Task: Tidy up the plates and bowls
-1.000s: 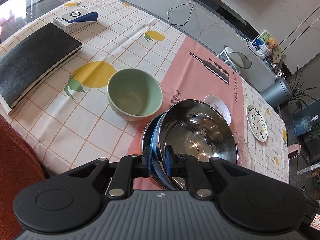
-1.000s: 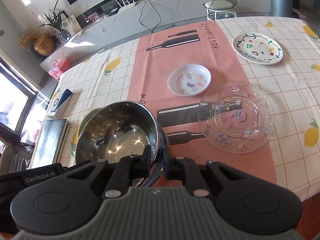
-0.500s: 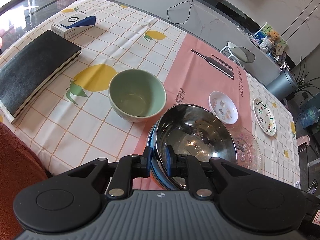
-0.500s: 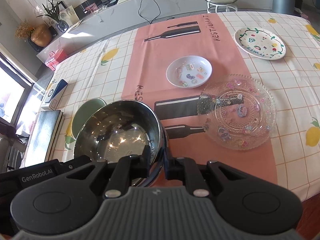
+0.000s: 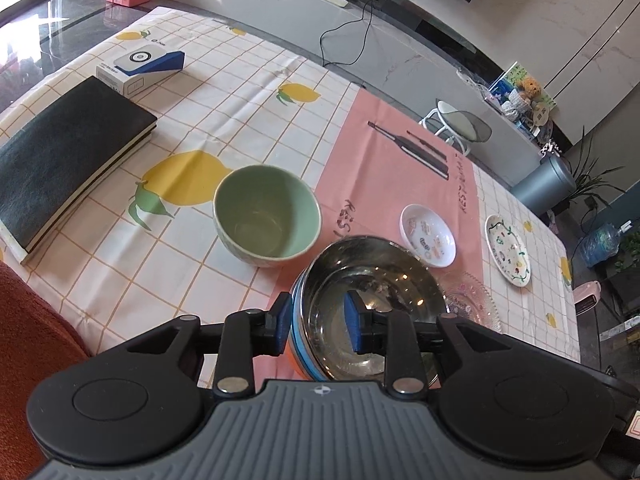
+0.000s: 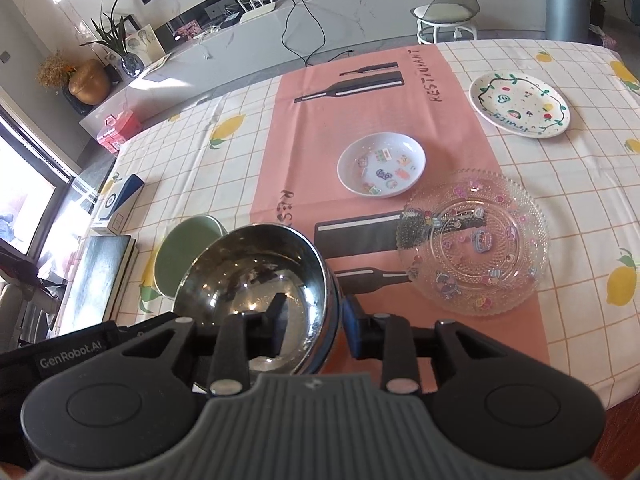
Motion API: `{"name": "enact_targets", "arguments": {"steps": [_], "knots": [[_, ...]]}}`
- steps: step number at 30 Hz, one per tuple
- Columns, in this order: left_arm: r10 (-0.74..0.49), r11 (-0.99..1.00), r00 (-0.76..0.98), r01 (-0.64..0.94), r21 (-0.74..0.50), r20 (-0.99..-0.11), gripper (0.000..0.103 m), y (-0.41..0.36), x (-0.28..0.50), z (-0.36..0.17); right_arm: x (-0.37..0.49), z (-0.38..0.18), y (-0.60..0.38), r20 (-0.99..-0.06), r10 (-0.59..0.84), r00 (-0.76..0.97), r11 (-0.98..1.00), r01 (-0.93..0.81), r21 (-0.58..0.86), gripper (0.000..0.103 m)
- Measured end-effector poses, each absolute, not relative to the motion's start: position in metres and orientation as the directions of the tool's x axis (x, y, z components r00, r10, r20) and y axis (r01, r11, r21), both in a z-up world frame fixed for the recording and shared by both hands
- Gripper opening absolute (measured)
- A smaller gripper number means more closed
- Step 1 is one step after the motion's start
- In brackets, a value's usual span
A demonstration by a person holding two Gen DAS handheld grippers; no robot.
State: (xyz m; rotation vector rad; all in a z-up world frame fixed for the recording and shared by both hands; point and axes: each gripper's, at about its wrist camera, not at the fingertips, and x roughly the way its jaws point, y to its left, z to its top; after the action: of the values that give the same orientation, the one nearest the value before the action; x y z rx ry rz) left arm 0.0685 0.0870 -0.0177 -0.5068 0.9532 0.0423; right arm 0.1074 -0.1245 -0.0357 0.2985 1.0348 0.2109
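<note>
The steel bowl (image 5: 372, 304) has been set at the near edge of the pink runner (image 6: 304, 132), just right of the green bowl (image 5: 267, 216). The jaws of the left gripper (image 5: 318, 326) and the right gripper (image 6: 316, 320) have just been opening; each straddles the rim, seemingly without contact. Both should be drawn straight back, so the rim is not caught and the glass plate (image 6: 474, 242) is not nudged.

Left gripper (image 5: 318, 329) and right gripper (image 6: 314, 326) are both pointing steeply downward, near edge of scene. Jaws of each have just been opening, now standing apart, straddling a rim without pressing it.
</note>
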Motion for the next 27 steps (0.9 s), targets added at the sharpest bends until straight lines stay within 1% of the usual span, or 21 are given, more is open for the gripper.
{"name": "enact_targets", "arguments": {"steps": [1,5,12,20,27], "knots": [[-0.186,0.881,0.6,-0.25,-0.403,-0.778,0.037,0.09,0.068,-0.012,0.108,-0.032,-0.124,-0.806,0.314,0.503,0.939,-0.037,0.343,0.031],[-0.163,0.884,0.644,-0.24,-0.401,-0.747,0.041,0.106,0.071,0.006,0.112,-0.018,-0.121,-0.786,0.326,0.525,0.936,-0.064,0.346,0.032],[-0.132,0.895,0.643,-0.249,-0.369,-0.755,0.042,0.131,0.086,0.009,0.133,-0.005,-0.094,-0.776,0.373,0.509,0.925,-0.143,0.351,0.033],[-0.127,0.891,0.603,-0.278,-0.357,-0.787,0.044,0.148,0.111,-0.017,0.173,-0.017,-0.048,-0.814,0.391,0.429,0.92,-0.204,0.334,0.033],[-0.157,0.871,0.563,-0.309,-0.383,-0.812,0.044,0.159,0.135,-0.048,0.206,-0.045,-0.02,-0.853,0.375,0.362,0.925,-0.203,0.321,0.033]]}}
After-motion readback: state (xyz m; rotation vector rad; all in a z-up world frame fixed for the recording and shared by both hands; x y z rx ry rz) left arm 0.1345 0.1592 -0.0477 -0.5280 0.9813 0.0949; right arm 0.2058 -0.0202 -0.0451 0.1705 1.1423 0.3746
